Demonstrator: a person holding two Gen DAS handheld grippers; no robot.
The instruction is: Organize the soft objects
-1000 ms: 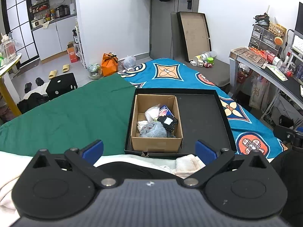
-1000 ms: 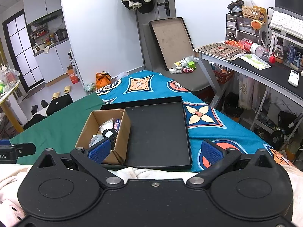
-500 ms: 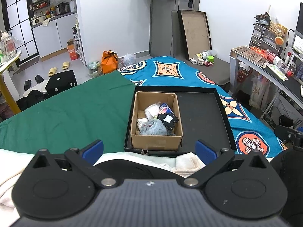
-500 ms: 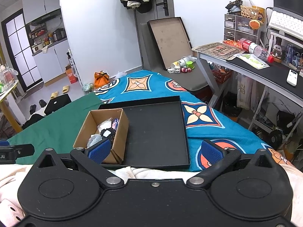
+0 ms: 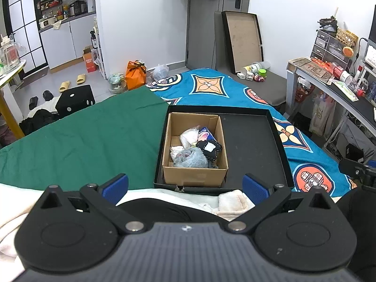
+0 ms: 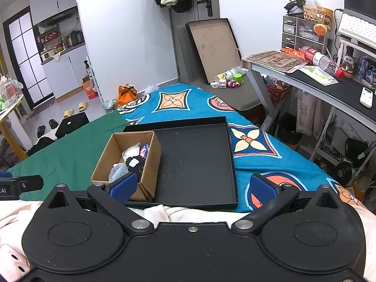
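Holding both my grippers up over the near edge of the bed, nothing in either one. My left gripper (image 5: 185, 185) has its blue pads spread wide, and my right gripper (image 6: 192, 188) is spread just as wide, both totally free. Right under them is some white fluffy fabric (image 5: 230, 203), bunched against the near side of the black tray (image 6: 197, 159).

Straight ahead of the left gripper, a bit past the fingertips, sits the cardboard box (image 5: 195, 176), tucked into the left part of that tray. From the right gripper it's off to the left, partly behind my left pad. The soft stuff is piled inside the box: a fuzzy blue-grey thing (image 5: 190, 158) nearest me, a black plush with a white patch (image 5: 209, 149) beside it, and a whitish bundle (image 5: 189, 136) further back.

The tray's right half is bare, and it sits on the patterned blue blanket (image 6: 253, 164) next to the green sheet (image 5: 94, 136).
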